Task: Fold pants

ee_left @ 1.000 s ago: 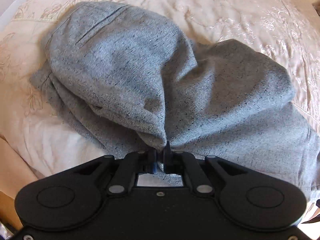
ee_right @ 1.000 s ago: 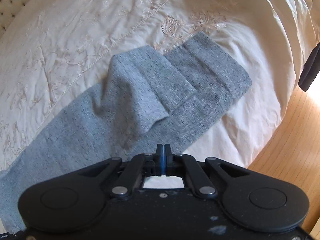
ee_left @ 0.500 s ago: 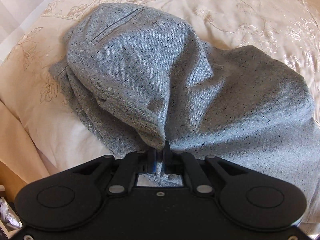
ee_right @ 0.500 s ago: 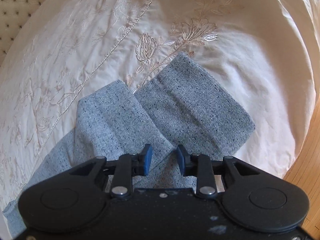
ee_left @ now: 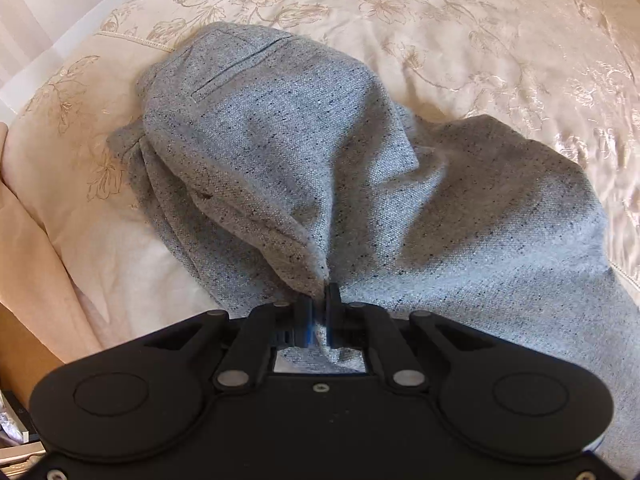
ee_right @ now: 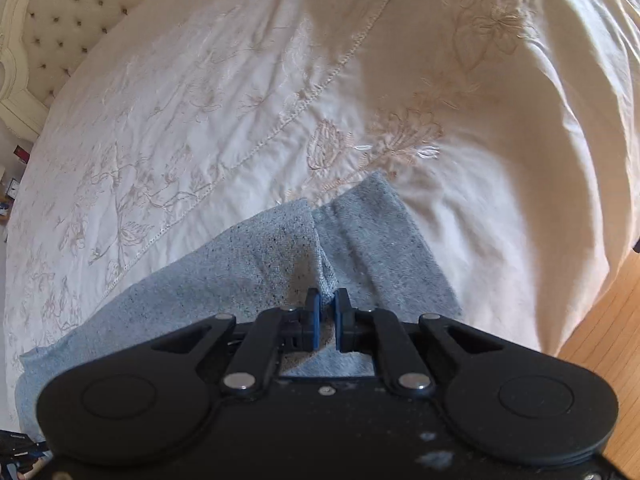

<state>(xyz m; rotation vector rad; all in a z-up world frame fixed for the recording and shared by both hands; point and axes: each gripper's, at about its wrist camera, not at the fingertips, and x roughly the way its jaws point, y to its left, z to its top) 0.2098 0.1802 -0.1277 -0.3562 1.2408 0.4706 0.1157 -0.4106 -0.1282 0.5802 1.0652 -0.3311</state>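
Observation:
Grey flecked pants [ee_left: 304,168] lie on a cream embroidered bedspread [ee_left: 460,32]. In the left wrist view their waist end is bunched, with a slit pocket showing at the top. My left gripper [ee_left: 319,304] is shut on a pinched fold of this fabric and lifts it slightly. In the right wrist view the leg ends of the pants [ee_right: 360,248] lie side by side near the bed's edge. My right gripper [ee_right: 327,306] is shut on a fold of the leg fabric, with cloth showing between its blue pads.
A tufted headboard [ee_right: 72,12] stands at the far left of the right wrist view. Wooden floor [ee_right: 600,340] shows beyond the bed's right edge. The bedspread [ee_right: 200,120] stretches wide beyond the pants. Floor and clutter [ee_left: 16,420] show past the bed's left edge.
My right gripper opened, moved forward onto the leg ends and closed on a fold there. My left gripper kept its hold and drew the waist fabric closer.

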